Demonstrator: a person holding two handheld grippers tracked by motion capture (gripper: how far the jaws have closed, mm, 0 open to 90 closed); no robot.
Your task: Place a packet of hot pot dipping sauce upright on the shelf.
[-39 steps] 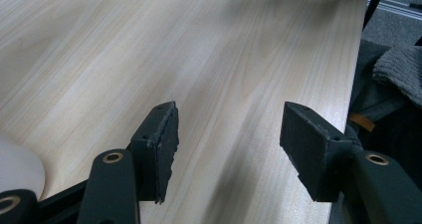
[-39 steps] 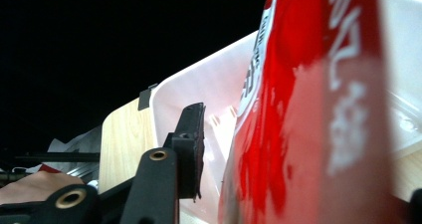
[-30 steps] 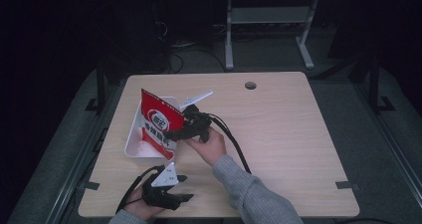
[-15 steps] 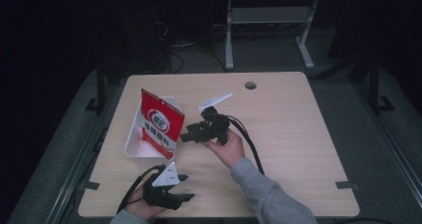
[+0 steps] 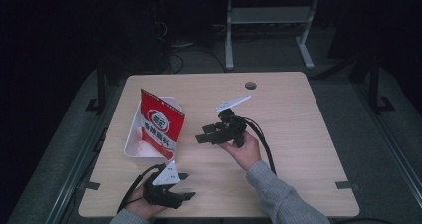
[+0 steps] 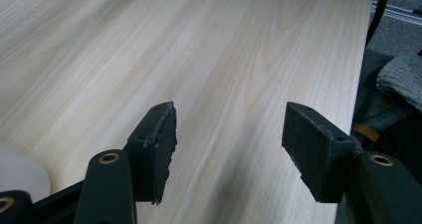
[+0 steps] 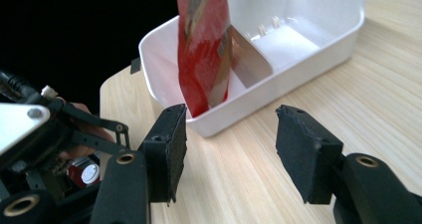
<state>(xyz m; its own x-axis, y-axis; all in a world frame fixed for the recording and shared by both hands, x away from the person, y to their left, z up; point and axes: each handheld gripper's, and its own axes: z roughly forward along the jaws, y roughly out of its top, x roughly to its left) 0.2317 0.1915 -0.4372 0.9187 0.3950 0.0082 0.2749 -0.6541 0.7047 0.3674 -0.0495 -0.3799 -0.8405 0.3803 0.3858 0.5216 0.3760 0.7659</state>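
While your right gripper (image 5: 205, 136) sits raised over the middle of the table (image 5: 298, 134), its jaws stand wide apart with nothing between them. They point toward the white bin (image 5: 130, 145), which sits near the table's left edge. Your right gripper view puts the same white bin (image 7: 318, 50) just past the jaw tips, close but apart from them.

A red snack bag (image 5: 160, 122) stands upright in the bin, leaning a bit, its bottom end inside the near compartment. In your right gripper view the red snack bag (image 7: 204, 45) rises out of the bin past the top of the frame. A divider wall splits the bin; the compartment beyond the bag looks bare white, though part of it is hidden.

Your left gripper (image 5: 185, 186) lies low at the near-left corner of the table, jaws pointing to your right. Your left gripper view shows both pads spread wide over bare wood, gripping nothing. Its grey plate faces up in the high view.

Your right hand (image 5: 242, 152) wraps the right gripper from below, and the grey sleeve (image 5: 278, 194) runs off the bottom edge. The two grippers are well apart.
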